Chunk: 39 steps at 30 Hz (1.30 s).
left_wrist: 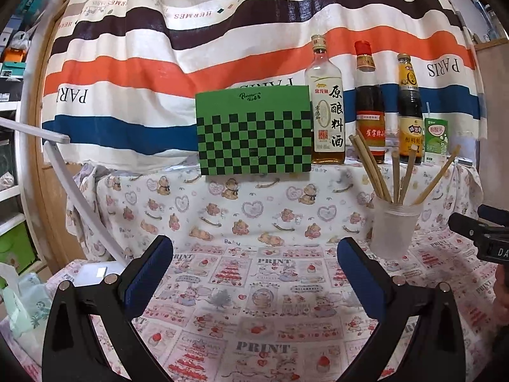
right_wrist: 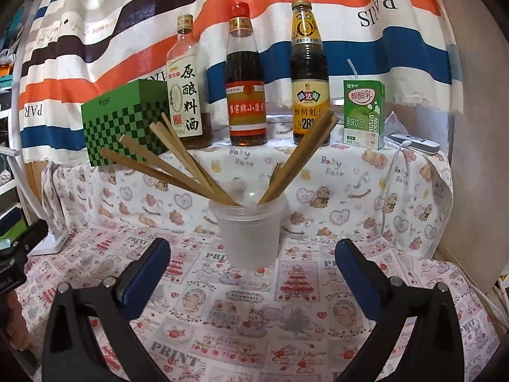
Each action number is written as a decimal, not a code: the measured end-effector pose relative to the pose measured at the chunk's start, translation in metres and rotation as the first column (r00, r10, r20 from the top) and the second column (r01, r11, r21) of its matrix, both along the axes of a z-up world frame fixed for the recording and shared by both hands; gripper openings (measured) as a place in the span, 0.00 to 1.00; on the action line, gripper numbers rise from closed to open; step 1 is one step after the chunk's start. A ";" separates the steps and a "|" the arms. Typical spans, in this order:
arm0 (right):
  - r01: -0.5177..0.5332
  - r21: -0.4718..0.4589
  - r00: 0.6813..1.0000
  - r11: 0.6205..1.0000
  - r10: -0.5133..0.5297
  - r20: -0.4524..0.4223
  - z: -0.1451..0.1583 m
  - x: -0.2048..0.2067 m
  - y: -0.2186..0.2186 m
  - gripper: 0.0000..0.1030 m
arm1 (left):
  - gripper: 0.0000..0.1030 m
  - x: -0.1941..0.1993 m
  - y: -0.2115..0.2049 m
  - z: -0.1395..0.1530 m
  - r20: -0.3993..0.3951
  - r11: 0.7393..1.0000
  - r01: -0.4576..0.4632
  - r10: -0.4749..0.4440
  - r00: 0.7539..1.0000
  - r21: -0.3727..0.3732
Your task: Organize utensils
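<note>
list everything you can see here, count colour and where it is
chopsticks: about eight, tan wood, standing splayed in the cup
cup: one, translucent white, on the printed cloth ahead of the right claw
box: one, green with black checks, on the raised ledge left of the bottles
bottles: three, one pale and two dark, in a row on the ledge
milk drink carton: one, green and white with a straw, right of the bottles
striped curtain: one, orange, blue, brown and white, behind the ledge
lamp: one, white, at the left edge
left claw: blue pads, open, holding nothing
right claw: blue pads, open, holding nothing
</note>
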State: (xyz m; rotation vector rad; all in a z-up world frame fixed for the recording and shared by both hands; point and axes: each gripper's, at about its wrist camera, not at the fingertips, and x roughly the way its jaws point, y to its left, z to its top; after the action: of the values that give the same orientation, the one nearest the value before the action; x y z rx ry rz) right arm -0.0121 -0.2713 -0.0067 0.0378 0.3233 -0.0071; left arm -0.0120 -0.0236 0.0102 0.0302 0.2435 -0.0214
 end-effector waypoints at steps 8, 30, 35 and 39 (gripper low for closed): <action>0.008 -0.059 1.000 0.998 -0.007 0.021 -0.005 -0.005 0.013 1.00 | 0.99 0.010 0.012 -0.006 -0.067 0.998 -0.044 0.040 0.997 -0.051; 0.058 -0.052 0.997 0.997 -0.055 0.062 -0.002 -0.013 0.014 1.00 | 0.99 0.008 0.004 -0.007 -0.058 0.999 0.022 -0.024 0.998 -0.035; 0.065 -0.051 0.996 0.997 -0.062 0.057 -0.003 -0.012 0.013 1.00 | 1.00 0.008 0.004 -0.007 -0.062 0.999 0.026 -0.028 0.998 -0.037; 0.066 -0.051 0.996 0.997 -0.063 0.057 -0.003 -0.012 0.013 1.00 | 1.00 0.012 0.004 -0.007 -0.066 0.999 0.033 -0.035 0.997 -0.031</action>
State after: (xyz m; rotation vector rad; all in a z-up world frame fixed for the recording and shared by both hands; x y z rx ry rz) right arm -0.0240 -0.2585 -0.0095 -0.0038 0.2664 -0.0780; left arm -0.0002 -0.0197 0.0029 0.0043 0.3093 -0.0600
